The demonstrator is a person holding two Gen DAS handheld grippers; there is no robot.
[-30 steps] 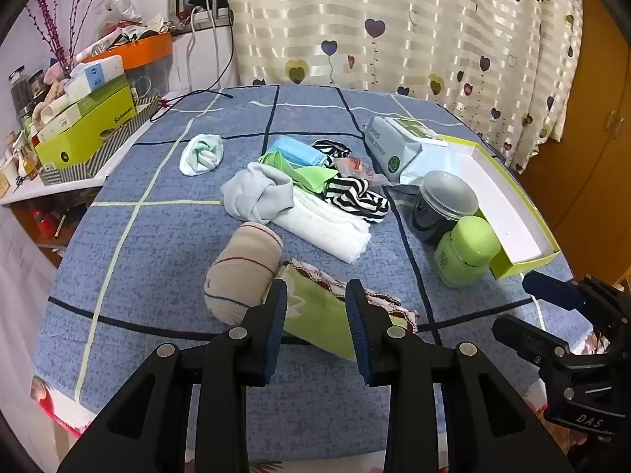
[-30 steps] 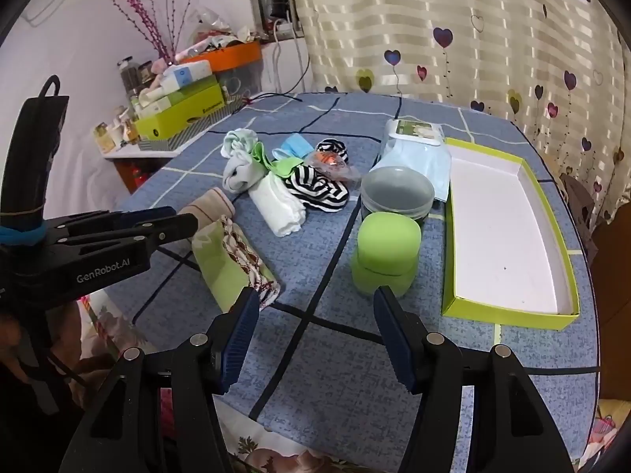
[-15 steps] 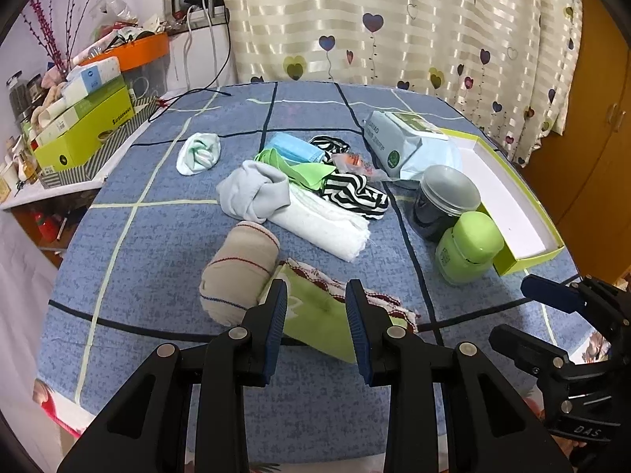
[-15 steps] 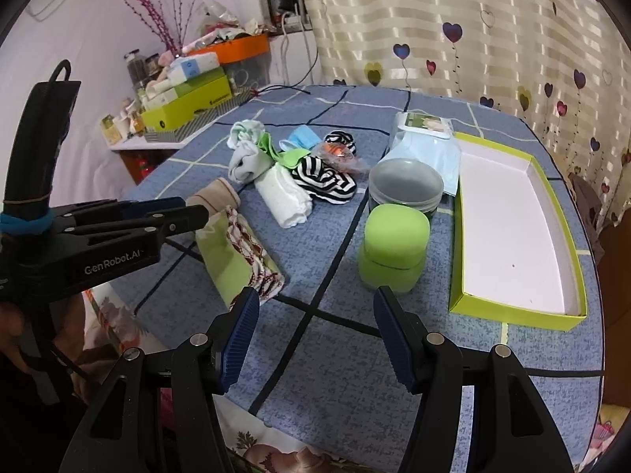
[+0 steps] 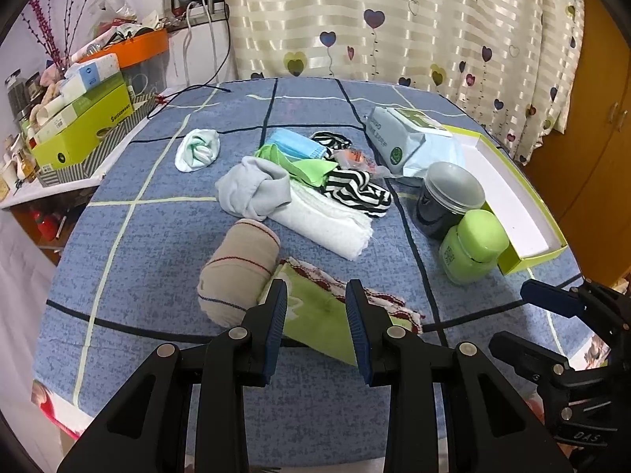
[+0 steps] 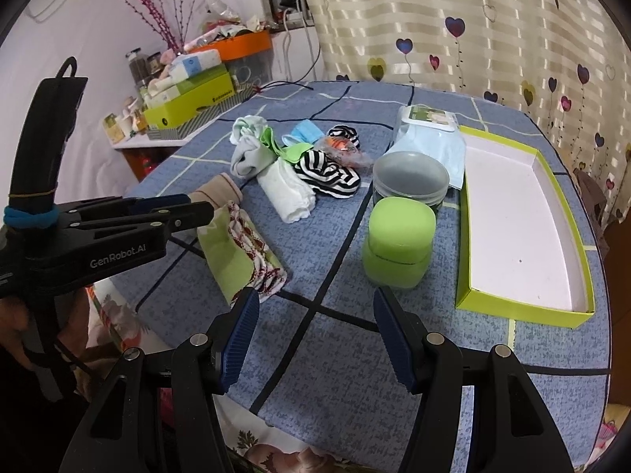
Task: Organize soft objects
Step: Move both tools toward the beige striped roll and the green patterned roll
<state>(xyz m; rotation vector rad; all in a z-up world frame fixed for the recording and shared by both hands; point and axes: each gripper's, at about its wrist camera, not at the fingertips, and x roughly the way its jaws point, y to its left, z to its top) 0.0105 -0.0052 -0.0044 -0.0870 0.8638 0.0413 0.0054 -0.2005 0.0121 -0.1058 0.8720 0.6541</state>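
The green folded cloth (image 5: 315,311) lies on the counter (image 5: 157,244) just beyond the left tongs (image 5: 315,315), half-open and empty. Right tongs (image 6: 315,323) gape wide, empty. Pinch its near edge; tray (image 6: 524,307) waits at two o'clock.

My matt black plastic left tool (image 5: 316,317) has ribbed blue rubbery pads (image 5: 276,315). The blue mottled cloth counter cover (image 5: 157,260) looks coarse. At its 12 o'clock lie a fluffy white terry towel (image 5: 329,222) and a ribbed beige knit roll (image 5: 236,272). The lime-green plastic jar (image 6: 398,248) is smooth, semi-glossy.
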